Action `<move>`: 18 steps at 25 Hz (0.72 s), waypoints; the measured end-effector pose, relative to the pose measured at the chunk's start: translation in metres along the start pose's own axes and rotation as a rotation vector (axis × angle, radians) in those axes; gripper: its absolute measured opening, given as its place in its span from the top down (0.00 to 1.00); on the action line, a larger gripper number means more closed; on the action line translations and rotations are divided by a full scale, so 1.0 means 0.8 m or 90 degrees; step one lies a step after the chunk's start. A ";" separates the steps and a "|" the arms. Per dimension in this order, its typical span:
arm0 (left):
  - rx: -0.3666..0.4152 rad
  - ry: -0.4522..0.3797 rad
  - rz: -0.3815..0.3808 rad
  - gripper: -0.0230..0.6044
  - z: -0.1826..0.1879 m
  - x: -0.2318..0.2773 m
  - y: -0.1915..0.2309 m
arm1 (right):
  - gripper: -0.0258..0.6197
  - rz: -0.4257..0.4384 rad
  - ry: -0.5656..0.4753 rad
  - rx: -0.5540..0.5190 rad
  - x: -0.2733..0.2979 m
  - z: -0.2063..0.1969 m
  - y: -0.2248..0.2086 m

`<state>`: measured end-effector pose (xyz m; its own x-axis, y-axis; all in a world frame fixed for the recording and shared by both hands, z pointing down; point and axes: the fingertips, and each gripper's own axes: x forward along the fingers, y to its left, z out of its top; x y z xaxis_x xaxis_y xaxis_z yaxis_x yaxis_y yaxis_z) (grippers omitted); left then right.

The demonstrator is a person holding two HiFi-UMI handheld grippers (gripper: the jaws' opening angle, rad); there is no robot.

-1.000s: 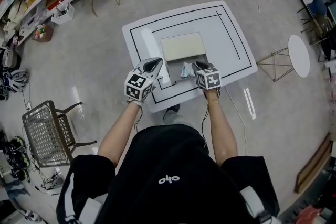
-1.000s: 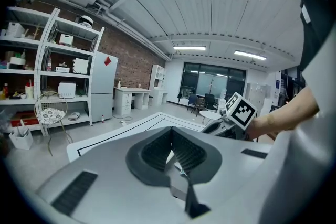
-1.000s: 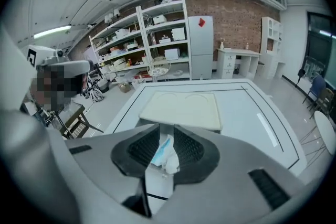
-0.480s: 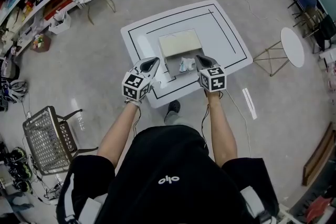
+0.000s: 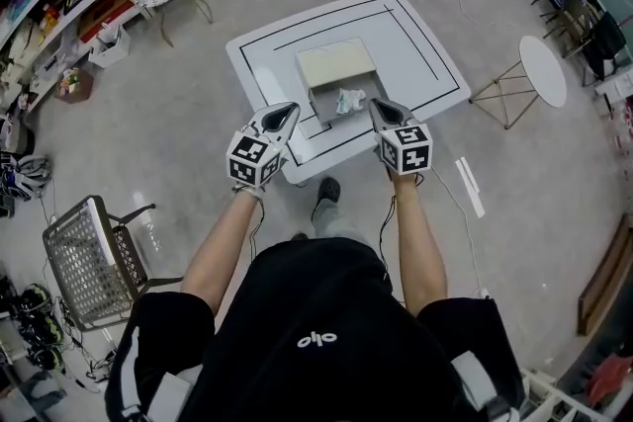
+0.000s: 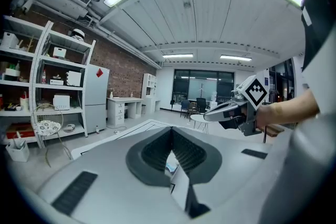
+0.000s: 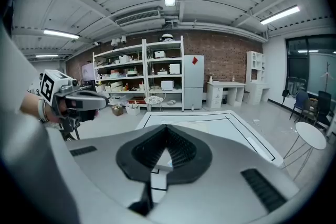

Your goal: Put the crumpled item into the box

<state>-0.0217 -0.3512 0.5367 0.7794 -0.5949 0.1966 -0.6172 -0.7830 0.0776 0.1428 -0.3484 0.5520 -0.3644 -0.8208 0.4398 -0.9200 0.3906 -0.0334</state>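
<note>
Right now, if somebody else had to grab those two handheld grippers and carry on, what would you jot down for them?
Left gripper: jaws together, nothing in them, held above the near edge of the table, left of the box.
Right gripper: jaws together, also empty, just near-right of the box.
Things: the crumpled item appears to lie inside the open box, touched by neither gripper.
Done: the item looks to be in the box.
Left: nothing obvious for the item; the box stands open.
</note>
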 end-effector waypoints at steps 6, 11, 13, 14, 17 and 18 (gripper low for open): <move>0.001 -0.007 -0.003 0.96 -0.004 -0.037 -0.029 | 0.95 -0.003 -0.011 -0.004 -0.045 -0.015 0.034; 0.002 -0.010 -0.005 0.96 -0.013 -0.061 -0.048 | 0.95 -0.008 -0.017 -0.002 -0.074 -0.030 0.055; 0.003 -0.012 -0.006 0.96 -0.015 -0.068 -0.056 | 0.95 -0.012 -0.018 0.000 -0.084 -0.036 0.060; 0.003 -0.013 -0.007 0.96 -0.015 -0.072 -0.059 | 0.95 -0.013 -0.018 0.001 -0.088 -0.037 0.062; 0.005 -0.016 -0.009 0.96 -0.014 -0.082 -0.063 | 0.95 -0.016 -0.019 0.001 -0.095 -0.041 0.070; 0.005 -0.017 -0.009 0.96 -0.014 -0.085 -0.063 | 0.95 -0.016 -0.019 0.002 -0.097 -0.042 0.073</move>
<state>-0.0444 -0.2692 0.5303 0.7904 -0.5886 0.1696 -0.6056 -0.7925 0.0721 0.1220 -0.2480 0.5465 -0.3449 -0.8423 0.4142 -0.9295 0.3681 -0.0254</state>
